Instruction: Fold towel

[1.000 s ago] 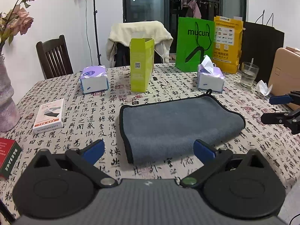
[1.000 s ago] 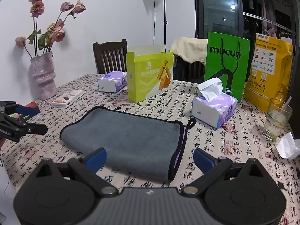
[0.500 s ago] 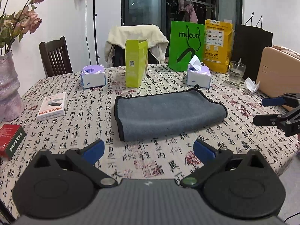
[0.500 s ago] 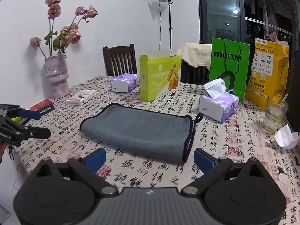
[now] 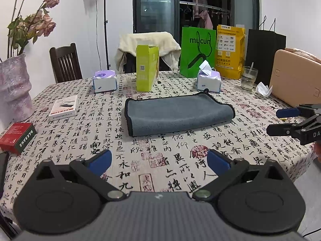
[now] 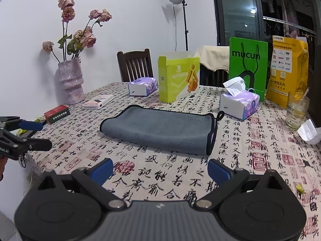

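A grey towel (image 5: 176, 114) with black trim lies folded flat in the middle of the table; it also shows in the right wrist view (image 6: 160, 128), with a hanging loop at its far right corner. My left gripper (image 5: 159, 160) is open and empty, over the table's near edge, well short of the towel. My right gripper (image 6: 159, 169) is open and empty, also back from the towel. Each gripper shows in the other's view, the right gripper (image 5: 280, 121) at the right and the left gripper (image 6: 34, 135) at the left, both open.
The calligraphy tablecloth (image 5: 160, 160) carries two tissue boxes (image 5: 208, 79) (image 5: 104, 80), a lime carton (image 5: 146, 68), green and yellow bags (image 5: 197, 52), a glass (image 5: 248, 77), a white box (image 5: 64, 107), a red box (image 5: 17, 137), a vase (image 5: 14, 86) and a tan case (image 5: 295, 78).
Both grippers have pulled back and up from the towel toward the table's near edge. The towel lies still and looks smaller. Both grippers stay open.
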Demonstrator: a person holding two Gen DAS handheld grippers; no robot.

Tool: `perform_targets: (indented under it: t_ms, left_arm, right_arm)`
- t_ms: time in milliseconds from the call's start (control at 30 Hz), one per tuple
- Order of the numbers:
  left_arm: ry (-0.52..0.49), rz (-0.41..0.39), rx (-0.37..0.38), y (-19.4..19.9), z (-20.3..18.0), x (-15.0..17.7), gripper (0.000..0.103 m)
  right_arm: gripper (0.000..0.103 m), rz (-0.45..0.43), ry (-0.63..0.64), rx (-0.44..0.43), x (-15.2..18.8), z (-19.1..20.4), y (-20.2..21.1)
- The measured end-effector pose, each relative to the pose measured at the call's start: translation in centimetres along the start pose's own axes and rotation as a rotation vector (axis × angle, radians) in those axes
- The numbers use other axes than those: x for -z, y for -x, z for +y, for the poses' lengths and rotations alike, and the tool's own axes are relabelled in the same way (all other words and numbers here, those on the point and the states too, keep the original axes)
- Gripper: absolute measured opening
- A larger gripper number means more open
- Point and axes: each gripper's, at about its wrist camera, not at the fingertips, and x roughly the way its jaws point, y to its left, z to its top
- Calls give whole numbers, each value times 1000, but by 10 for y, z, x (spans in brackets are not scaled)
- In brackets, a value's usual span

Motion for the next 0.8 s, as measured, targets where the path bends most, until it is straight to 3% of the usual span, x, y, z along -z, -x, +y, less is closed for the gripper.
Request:
perform_targets:
  t_ms: [800]
  left_arm:
    - [33,-88,-30,51,-2,62,103]
  right_arm:
    - [103,-61,103,7,56,47,58]
